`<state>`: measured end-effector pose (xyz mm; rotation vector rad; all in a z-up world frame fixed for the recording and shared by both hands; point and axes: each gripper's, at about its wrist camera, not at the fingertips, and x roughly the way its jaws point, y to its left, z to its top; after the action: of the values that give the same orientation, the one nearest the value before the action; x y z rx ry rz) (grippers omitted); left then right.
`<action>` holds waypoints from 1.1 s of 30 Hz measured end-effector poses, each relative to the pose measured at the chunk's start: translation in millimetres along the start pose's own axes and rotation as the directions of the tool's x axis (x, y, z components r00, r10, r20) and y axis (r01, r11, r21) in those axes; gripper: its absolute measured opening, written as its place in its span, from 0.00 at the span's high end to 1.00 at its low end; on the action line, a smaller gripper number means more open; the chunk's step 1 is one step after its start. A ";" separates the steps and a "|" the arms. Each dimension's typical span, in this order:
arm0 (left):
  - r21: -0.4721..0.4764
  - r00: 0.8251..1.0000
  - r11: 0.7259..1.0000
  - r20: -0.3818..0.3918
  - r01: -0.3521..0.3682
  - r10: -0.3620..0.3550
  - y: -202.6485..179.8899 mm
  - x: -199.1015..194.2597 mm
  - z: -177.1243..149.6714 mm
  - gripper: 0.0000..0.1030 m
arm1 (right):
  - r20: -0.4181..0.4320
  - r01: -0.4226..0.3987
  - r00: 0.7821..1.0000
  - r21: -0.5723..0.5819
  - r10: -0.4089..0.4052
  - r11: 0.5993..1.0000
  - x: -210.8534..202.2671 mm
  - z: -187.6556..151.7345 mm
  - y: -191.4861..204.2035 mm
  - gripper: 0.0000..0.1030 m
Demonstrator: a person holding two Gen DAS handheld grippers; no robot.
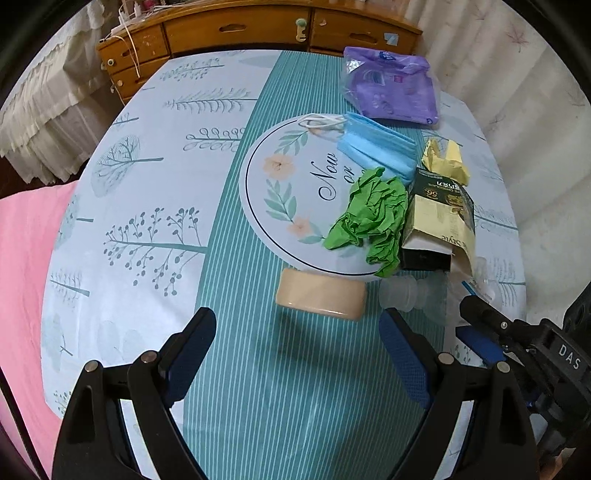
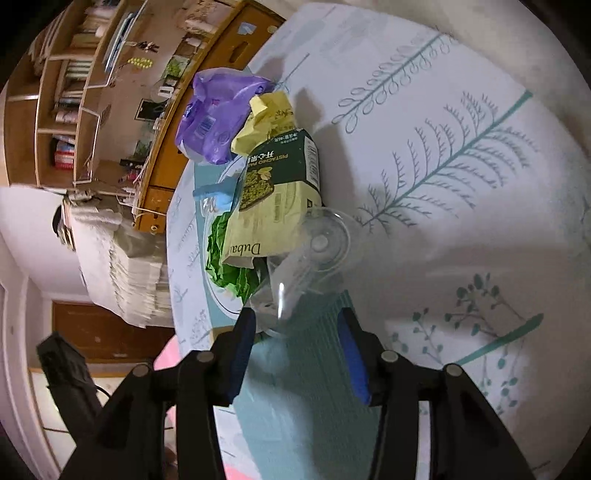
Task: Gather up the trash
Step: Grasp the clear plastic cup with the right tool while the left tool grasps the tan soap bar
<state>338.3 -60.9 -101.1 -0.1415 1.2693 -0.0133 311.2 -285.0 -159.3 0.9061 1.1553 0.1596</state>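
Trash lies on the table: a beige tape roll [image 1: 320,297], crumpled green paper [image 1: 371,216], a blue face mask [image 1: 376,147], a purple plastic bag [image 1: 389,88], crumpled yellow paper [image 1: 445,158], an opened chocolate box [image 1: 437,221] and a clear plastic cup [image 1: 400,293] on its side. My left gripper [image 1: 297,332] is open, just short of the tape roll. My right gripper [image 2: 297,328] is open, with the clear cup [image 2: 303,258] just beyond its fingertips. The box [image 2: 277,192], green paper [image 2: 229,258] and purple bag [image 2: 218,118] lie behind the cup.
A round placemat [image 1: 295,192] sits under part of the trash on a tree-print tablecloth [image 1: 147,184]. A wooden dresser [image 1: 236,33] stands behind the table. A pink cloth [image 1: 22,258] is at the left. The right gripper's body [image 1: 535,350] shows at the right edge.
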 end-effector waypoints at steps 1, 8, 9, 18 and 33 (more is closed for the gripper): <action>0.000 1.000 1.000 0.000 0.000 0.000 -0.5 0.4 0.4 0.14 | 0.001 -0.006 1.000 0.002 0.006 1.000 0.1 0.4 0.1 0.55; 0.004 1.000 1.000 -0.008 -0.007 0.007 -2.1 5.6 2.3 0.14 | 0.025 0.003 1.000 -0.021 -0.002 1.000 0.9 3.1 5.0 0.54; 0.003 1.000 1.000 -0.010 -0.007 0.007 -2.6 7.1 3.0 0.14 | 0.034 0.011 0.999 -0.021 -0.010 1.000 1.2 4.1 4.7 0.54; -0.004 1.000 1.000 -0.019 0.001 -0.001 -11.4 20.9 12.2 0.14 | 0.035 0.005 0.999 0.077 -0.007 0.997 7.4 15.1 -1.5 0.48; 0.022 1.000 1.000 -0.029 -0.005 0.006 -11.8 44.0 13.0 0.39 | -0.005 0.017 1.000 0.162 -0.016 0.987 6.1 21.9 -14.7 0.47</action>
<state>364.6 -75.2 -137.8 -0.1192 1.2981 -0.0250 327.4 -303.0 -171.5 1.0392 1.1917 0.0541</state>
